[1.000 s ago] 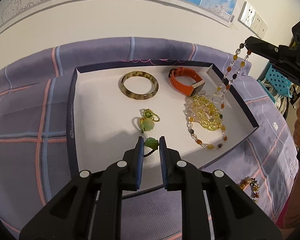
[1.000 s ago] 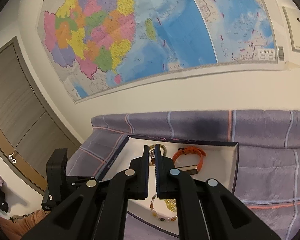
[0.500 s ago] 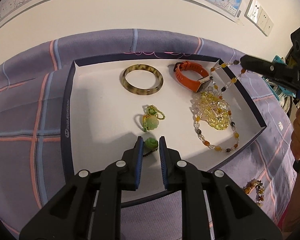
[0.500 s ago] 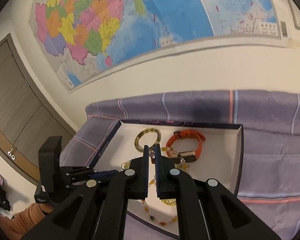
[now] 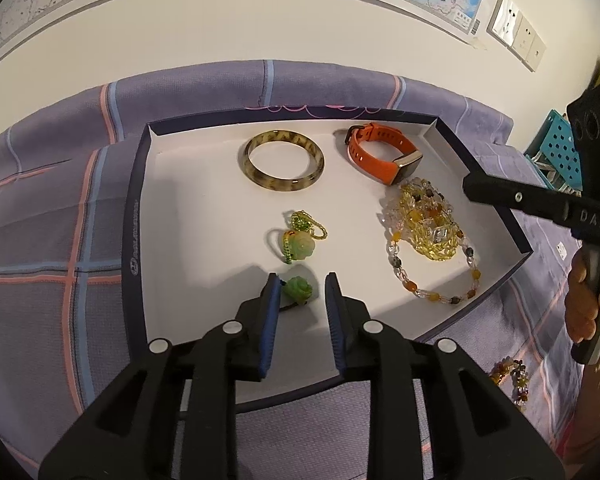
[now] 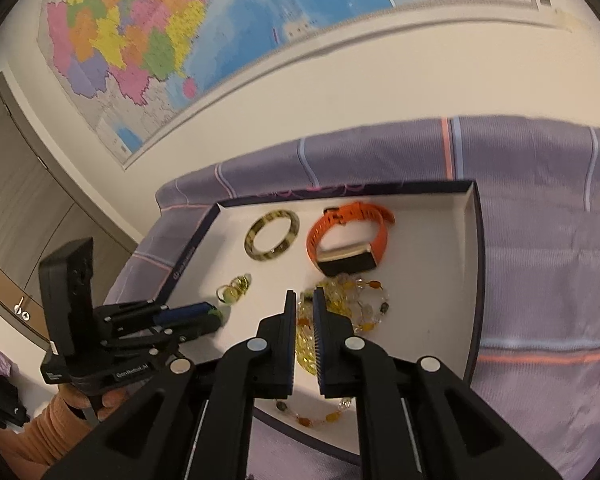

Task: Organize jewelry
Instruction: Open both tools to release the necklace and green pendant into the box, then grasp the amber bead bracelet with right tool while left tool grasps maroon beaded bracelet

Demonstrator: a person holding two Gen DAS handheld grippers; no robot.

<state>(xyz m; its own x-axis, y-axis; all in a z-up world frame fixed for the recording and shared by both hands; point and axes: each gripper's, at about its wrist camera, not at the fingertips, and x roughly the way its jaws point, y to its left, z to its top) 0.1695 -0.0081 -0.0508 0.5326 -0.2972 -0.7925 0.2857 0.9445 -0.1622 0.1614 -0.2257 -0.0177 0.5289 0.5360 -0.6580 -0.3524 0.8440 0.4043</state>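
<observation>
A navy-rimmed white tray [image 5: 134,216] holds a tortoiseshell bangle [image 5: 284,160], an orange watch [image 5: 382,152], a beaded necklace [image 5: 432,268] piled on yellow beads, and a green flower ring [image 5: 300,242]. My left gripper [image 5: 299,285] is open, with a second green flower piece [image 5: 297,290] lying on the tray between its jaws. My right gripper [image 6: 301,300] is open just above the necklace pile [image 6: 356,304]; the necklace lies loose in the tray.
The tray [image 6: 470,264] sits on a purple plaid cloth [image 5: 52,208]. Another beaded bracelet [image 5: 510,376] lies on the cloth to the tray's right. A wall with a map [image 6: 220,20] is behind. A teal crate [image 5: 556,152] stands at far right.
The right gripper lowered the necklace into the tray and opened, letting it go. The left gripper opened, leaving the green flower piece on the tray.
</observation>
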